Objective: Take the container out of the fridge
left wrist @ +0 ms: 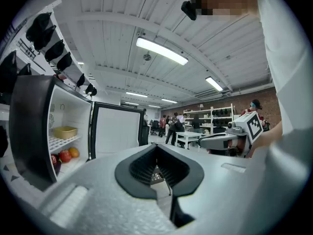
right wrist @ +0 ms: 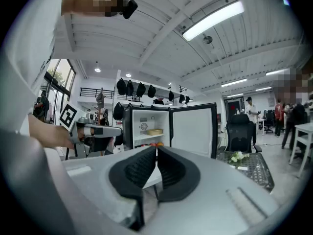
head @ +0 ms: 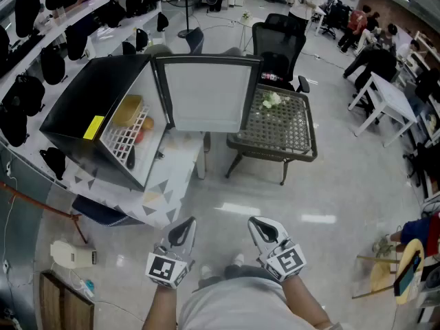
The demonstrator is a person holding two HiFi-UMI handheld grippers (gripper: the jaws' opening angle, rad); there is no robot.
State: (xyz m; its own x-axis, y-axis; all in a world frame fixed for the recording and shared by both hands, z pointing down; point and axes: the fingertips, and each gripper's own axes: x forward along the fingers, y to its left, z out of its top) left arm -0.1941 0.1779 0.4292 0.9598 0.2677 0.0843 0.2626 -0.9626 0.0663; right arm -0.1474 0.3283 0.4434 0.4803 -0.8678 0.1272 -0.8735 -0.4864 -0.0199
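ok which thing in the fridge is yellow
The container on the upper wire shelf; the fruits below it are red and orange.

Glossy grey floor (head: 275, 205) here, catching the glare of long strip lamps (left wrist: 161, 50) on a white ribbed ceiling (left wrist: 107, 28). Along the left wall runs a white shelf (head: 110, 36) lined with black bags (head: 51, 64). Mid-room there's a dark mesh-top table (head: 275, 153), with a black office chair (head: 278, 40) right behind it. A white table (head: 392, 98) stands off to the right. There's also a brick wall (left wrist: 266, 94), and daylight comes through tall windows (right wrist: 58, 77).
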